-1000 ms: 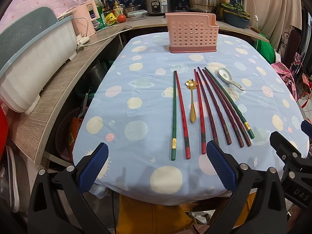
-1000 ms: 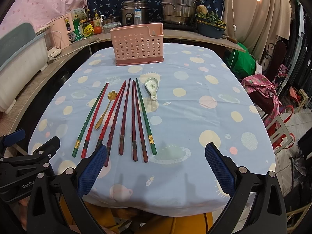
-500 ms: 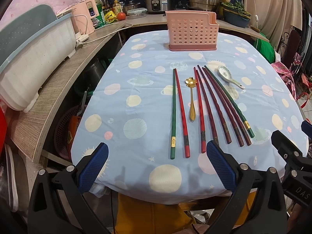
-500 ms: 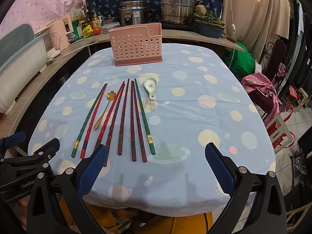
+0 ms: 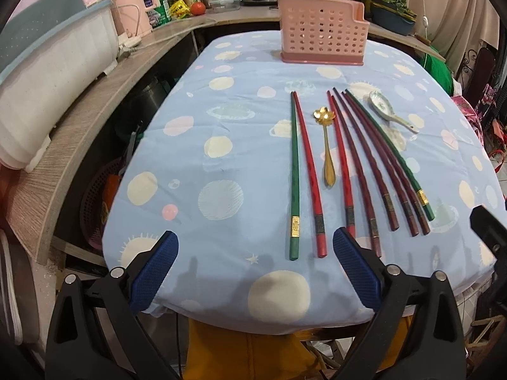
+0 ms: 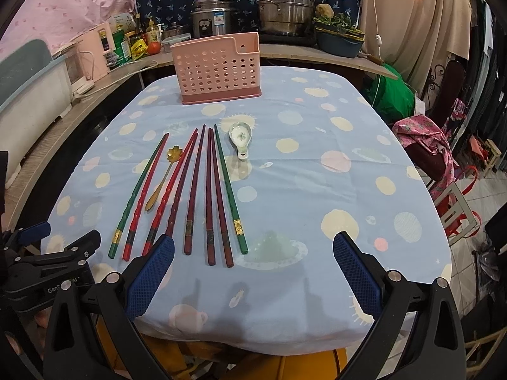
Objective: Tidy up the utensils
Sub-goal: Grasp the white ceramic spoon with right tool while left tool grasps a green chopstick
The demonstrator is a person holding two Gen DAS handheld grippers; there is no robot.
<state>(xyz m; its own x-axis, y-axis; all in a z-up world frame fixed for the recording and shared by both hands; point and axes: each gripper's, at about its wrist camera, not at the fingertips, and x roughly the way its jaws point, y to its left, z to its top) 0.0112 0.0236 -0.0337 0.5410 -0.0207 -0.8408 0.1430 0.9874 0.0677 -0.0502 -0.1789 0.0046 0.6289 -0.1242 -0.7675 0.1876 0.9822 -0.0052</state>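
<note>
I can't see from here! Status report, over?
Left gripper open, right gripper open, both empty. Chopsticks and spoons on cloth; pink basket empty-looking. Nothing in the way.

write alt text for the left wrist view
Open left gripper hovers at the near edge of a blue dotted tablecloth, before green, red and maroon chopsticks, a gold spoon and a ceramic spoon. A pink perforated utensil holder stands beyond.

Both grippers are showing black triangular frames with cut-outs, silver screws at the joints and blue mesh-textured pads (image 5: 155,270) (image 6: 356,272). White lettering is marking the left gripper (image 6: 47,272).
</note>
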